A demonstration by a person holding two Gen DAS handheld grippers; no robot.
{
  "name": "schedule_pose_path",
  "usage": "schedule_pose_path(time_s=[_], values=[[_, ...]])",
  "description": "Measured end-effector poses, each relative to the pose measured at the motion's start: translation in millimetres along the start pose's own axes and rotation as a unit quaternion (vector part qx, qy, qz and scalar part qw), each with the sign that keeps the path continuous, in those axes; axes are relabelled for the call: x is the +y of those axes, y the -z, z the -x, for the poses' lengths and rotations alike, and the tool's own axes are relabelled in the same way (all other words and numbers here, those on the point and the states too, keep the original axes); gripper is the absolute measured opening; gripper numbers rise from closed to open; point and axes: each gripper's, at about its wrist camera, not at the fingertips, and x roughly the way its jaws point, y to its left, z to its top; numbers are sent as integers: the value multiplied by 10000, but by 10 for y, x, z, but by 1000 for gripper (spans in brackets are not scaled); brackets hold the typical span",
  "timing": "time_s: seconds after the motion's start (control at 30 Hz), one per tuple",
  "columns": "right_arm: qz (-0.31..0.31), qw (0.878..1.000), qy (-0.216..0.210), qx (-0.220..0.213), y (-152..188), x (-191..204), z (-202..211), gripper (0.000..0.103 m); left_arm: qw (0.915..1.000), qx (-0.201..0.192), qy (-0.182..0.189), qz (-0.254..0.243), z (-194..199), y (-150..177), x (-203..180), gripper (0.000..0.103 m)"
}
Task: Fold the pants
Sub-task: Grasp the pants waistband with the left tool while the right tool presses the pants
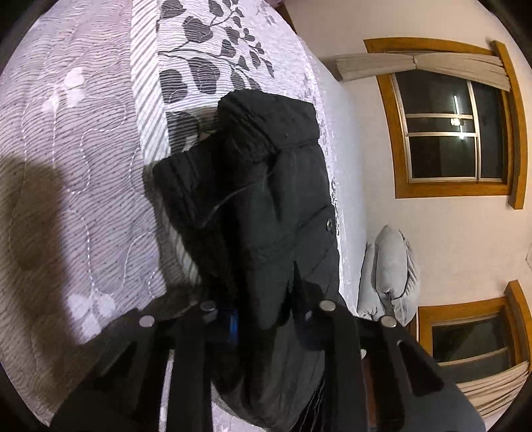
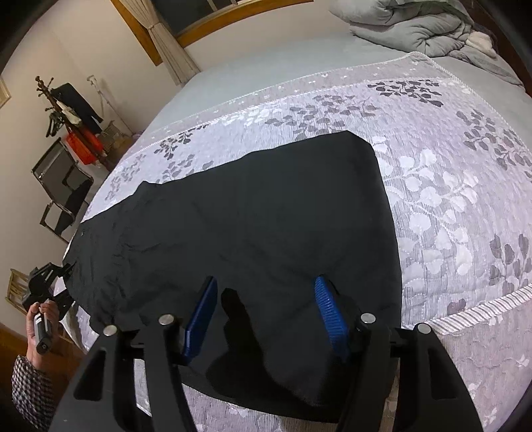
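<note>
The black pants [image 2: 252, 226] lie spread flat on the patterned bedspread [image 2: 449, 186]. In the left wrist view they [image 1: 266, 199] fill the middle, bunched and lifted near the bed's edge. My left gripper [image 1: 266, 319] is shut on the pants' fabric; cloth hides most of its blue pads. It also shows at the far left of the right wrist view [image 2: 50, 282], at the pants' left end. My right gripper [image 2: 266, 312] is open, its blue pads [image 2: 327, 312] just above the near edge of the pants.
A grey rumpled duvet [image 2: 419, 30] lies at the bed's far end. A coat stand [image 2: 66, 109] and a metal chair [image 2: 63, 186] stand left of the bed. Wooden-framed windows [image 1: 449, 133] are on the wall.
</note>
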Motion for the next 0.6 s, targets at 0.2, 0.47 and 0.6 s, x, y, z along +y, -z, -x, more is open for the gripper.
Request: schedule_pose_path(time_s=[0.2,0.47,0.6], values=[[63,10000,30,8,9,11,-22,65,9993,64,313,187,-101,-67,109,30],[119,9999,72,37,20,38,-58,68,9998,-31,204,55,-213,-96,16,20],[157,9998,81,45,24,40,-61,68,9994,-140,275,138,-159,-63,-27,14]])
